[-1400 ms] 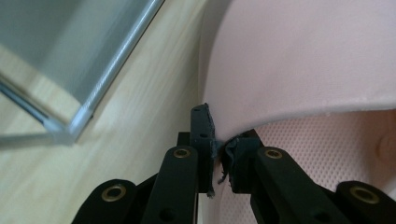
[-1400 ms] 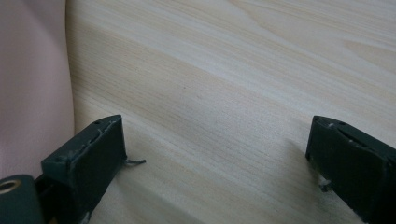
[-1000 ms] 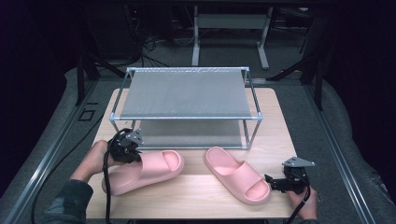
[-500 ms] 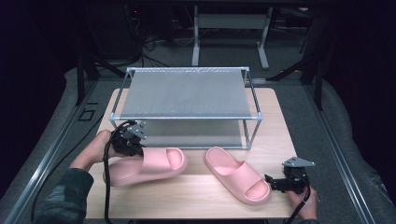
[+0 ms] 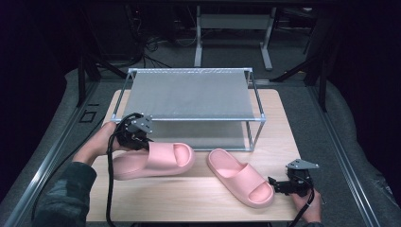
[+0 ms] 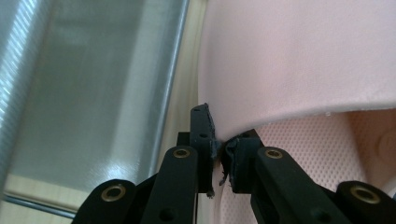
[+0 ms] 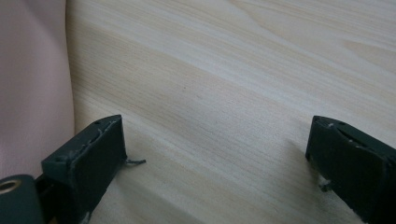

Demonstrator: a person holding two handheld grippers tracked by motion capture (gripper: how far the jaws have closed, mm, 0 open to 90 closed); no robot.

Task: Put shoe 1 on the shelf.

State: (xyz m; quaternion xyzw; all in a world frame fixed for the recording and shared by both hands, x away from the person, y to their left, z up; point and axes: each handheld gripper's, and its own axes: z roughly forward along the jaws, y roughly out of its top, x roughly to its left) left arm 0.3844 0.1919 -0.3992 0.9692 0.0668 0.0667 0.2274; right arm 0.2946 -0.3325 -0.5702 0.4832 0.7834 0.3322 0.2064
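Note:
Two pink slide slippers are in play. My left gripper [image 5: 144, 142] is shut on the strap edge of the left slipper [image 5: 156, 161] and holds it just above the table, in front of the rack. In the left gripper view the jaws [image 6: 219, 149] pinch the thin pink rim of that slipper [image 6: 299, 60]. The right slipper [image 5: 241, 177] lies flat on the wooden table [image 5: 189, 198]. Beside its heel, my right gripper [image 5: 276, 185] rests open. In the right gripper view my gripper [image 7: 215, 154] has bare wood between its jaws, and the slipper's side [image 7: 32, 84] lies just left of the left jaw.
A two-tier metal rack [image 5: 189, 92] with mesh shelves stands on the far half of the table; its lower shelf [image 6: 93, 93] lies close to the left gripper. Bare wood [image 7: 210, 70] runs along the table's near edge. Dark floor and frame legs surround the table.
My left gripper has risen and moved toward the rack with the left slipper in it, so the slipper hangs higher. The right gripper and right slipper have stayed put.

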